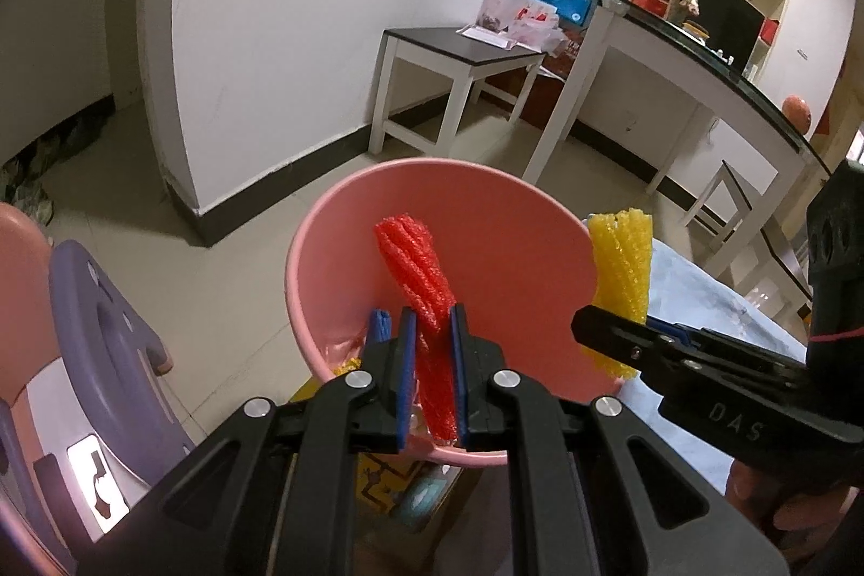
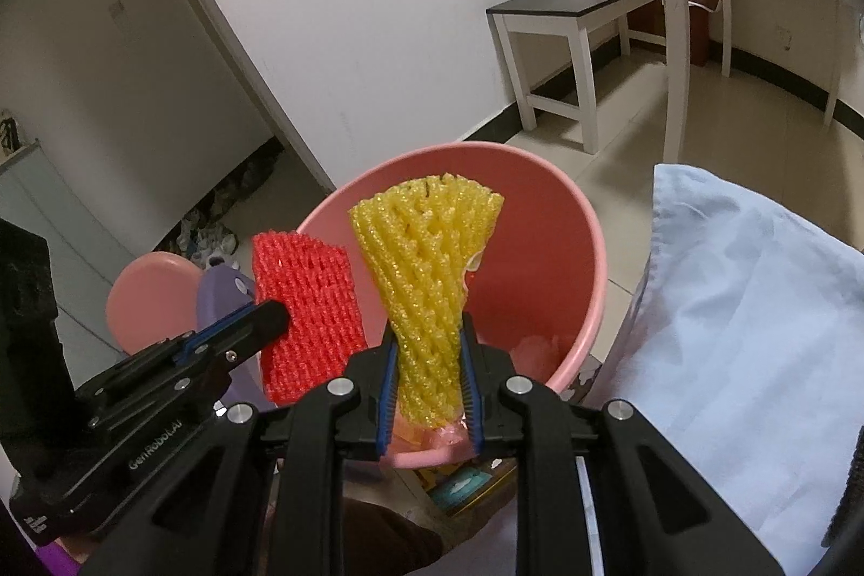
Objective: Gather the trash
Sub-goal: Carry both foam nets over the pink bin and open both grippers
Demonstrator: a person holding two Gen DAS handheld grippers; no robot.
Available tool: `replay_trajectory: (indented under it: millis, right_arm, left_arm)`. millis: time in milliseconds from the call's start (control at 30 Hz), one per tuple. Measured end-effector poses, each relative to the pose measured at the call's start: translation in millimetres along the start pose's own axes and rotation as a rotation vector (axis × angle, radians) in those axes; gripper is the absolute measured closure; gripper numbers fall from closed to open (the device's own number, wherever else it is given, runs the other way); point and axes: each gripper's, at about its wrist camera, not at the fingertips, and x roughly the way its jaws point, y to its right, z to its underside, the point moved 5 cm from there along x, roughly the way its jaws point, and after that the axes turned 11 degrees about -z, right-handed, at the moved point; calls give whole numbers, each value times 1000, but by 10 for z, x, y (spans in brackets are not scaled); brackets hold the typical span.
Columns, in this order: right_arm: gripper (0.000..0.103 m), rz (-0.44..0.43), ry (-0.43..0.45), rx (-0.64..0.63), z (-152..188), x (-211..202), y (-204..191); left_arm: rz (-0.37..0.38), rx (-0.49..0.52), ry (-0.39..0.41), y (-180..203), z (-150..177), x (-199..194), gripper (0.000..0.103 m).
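My left gripper (image 1: 433, 322) is shut on a red foam net sleeve (image 1: 416, 273) and holds it over the open pink bin (image 1: 507, 219). My right gripper (image 2: 426, 338) is shut on a yellow foam net sleeve (image 2: 426, 263) and holds it over the same pink bin (image 2: 545, 209). In the left wrist view the right gripper (image 1: 610, 333) with the yellow net (image 1: 621, 273) is at the bin's right rim. In the right wrist view the left gripper (image 2: 270, 311) with the red net (image 2: 308, 306) is at the bin's left rim. Some scraps lie in the bin's bottom.
A light blue cloth (image 2: 745, 306) covers the surface to the right of the bin. A purple and pink child's chair (image 1: 102, 333) stands to the left. A dark-topped white bench (image 1: 459, 58) and a glass-topped counter (image 1: 702, 58) stand by the far wall.
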Motion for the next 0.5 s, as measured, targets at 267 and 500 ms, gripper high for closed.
replay_trajectory:
  millis: [267,500]
  right_arm:
    - [67,6,-1,20,-11,56,40]
    - [58,10,-2,14,-7,50,61]
  left_arm:
    - [9,-5,-12,-66,12,47,76]
    - [7,-16,-17,-85,8,54,71]
